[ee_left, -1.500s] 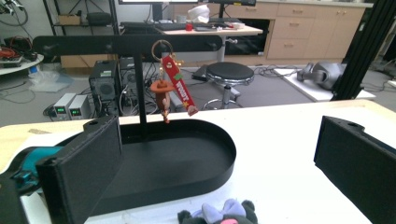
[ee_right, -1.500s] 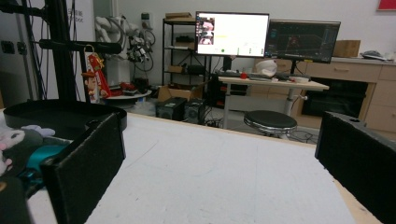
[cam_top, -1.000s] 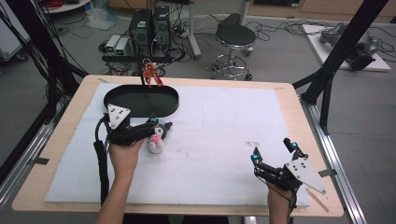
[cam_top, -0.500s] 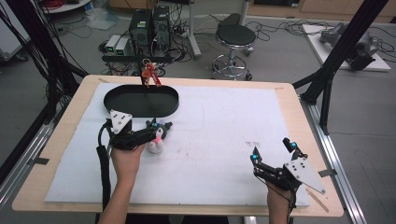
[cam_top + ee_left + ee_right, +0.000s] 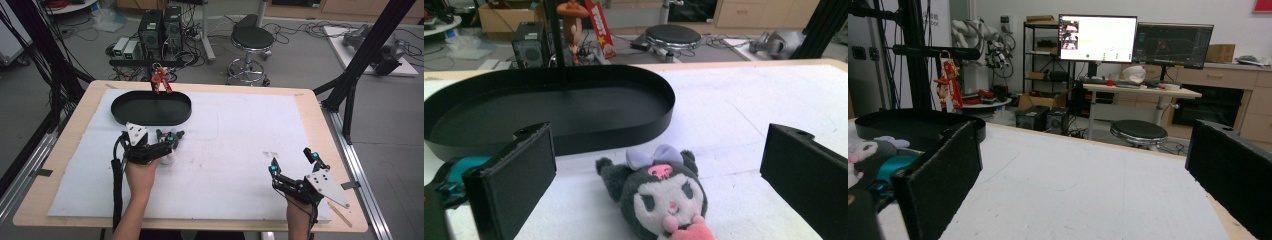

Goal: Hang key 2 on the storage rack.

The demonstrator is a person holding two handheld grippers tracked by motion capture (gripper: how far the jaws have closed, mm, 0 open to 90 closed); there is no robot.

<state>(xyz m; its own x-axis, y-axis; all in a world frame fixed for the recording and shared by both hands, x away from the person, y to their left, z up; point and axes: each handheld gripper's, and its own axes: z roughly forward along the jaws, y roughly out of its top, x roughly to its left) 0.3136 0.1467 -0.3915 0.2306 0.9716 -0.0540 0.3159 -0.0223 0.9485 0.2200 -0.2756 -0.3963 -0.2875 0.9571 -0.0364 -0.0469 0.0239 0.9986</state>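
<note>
Since a second ago, left tongs [image 5: 170, 136] have slid toward the frame's bottom and now stand open around the plush toy [image 5: 663, 195], just below the black tray [image 5: 150, 107] at centre-left. Right tongs [image 5: 294, 162] hover open at lower right over the counter [image 5: 240, 130].

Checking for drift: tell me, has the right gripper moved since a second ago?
No. The right gripper sits at the same spot near the table's front right corner.

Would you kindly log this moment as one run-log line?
left tongs: open, astride plush toy | right tongs: open, idle | black tray: holds nothing | toy: on white mat
</note>
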